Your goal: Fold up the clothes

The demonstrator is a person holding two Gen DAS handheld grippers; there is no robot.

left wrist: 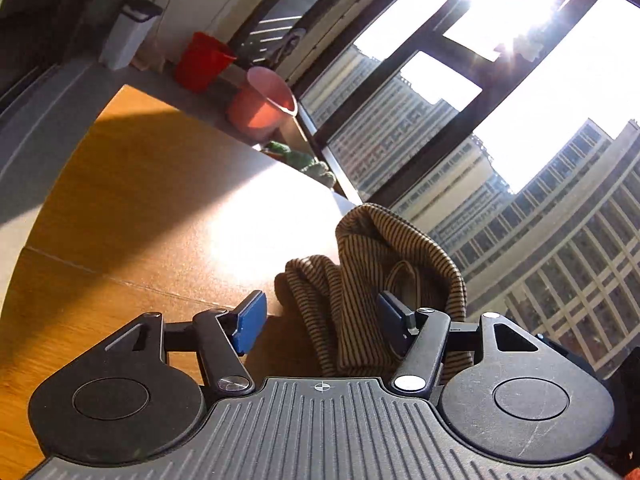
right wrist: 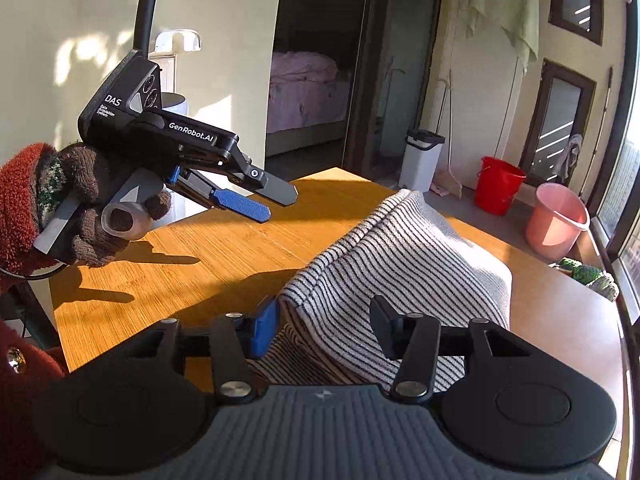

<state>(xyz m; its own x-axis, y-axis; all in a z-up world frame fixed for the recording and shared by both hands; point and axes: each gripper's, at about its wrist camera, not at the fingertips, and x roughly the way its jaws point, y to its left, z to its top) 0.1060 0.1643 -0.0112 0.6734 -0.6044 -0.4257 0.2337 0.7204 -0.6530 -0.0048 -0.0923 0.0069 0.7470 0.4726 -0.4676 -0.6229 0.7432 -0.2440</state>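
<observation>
Currently, status by item:

Garment: a striped top [right wrist: 396, 276] lies bunched in a mound on the table [right wrist: 168, 256], toward its window side. Layers are stacked loosely; no flat, squared fold shows.

Garment edge: in the right wrist view a hemmed edge rises just beside the left blue pad [right wrist: 265, 330] and may touch it; contact cannot be confirmed.

Right gripper [right wrist: 324, 330]: jaws spread wide. Cloth fills the gap between them, but the pads do not press on it. Nothing is pinched.

Left gripper [right wrist: 266, 200]: held clear above the table, well apart from the garment in the right wrist view. Jaws stand partly apart and empty. In its own view [left wrist: 320, 320] folds of the cloth appear between the fingers, behind them; no pad bears on the fabric.

Left hand [right wrist: 96, 216]: gloved, wrapped around the gripper handle.

Step in hand (judgement): between grips. Both grippers are free of the cloth, so a pick-up or a re-grip is being set up; the fold is far from finished.

Next move (judgement): choose two clear points on one edge, such as the hem, close on a single layer at each, then lift and spread before folding.

Risk (judgement): closing on the mound would likely catch several layers.

Surroundings: a red bucket [right wrist: 500, 190] and a pink bucket [right wrist: 556, 222] stand on the floor beyond the table.
</observation>
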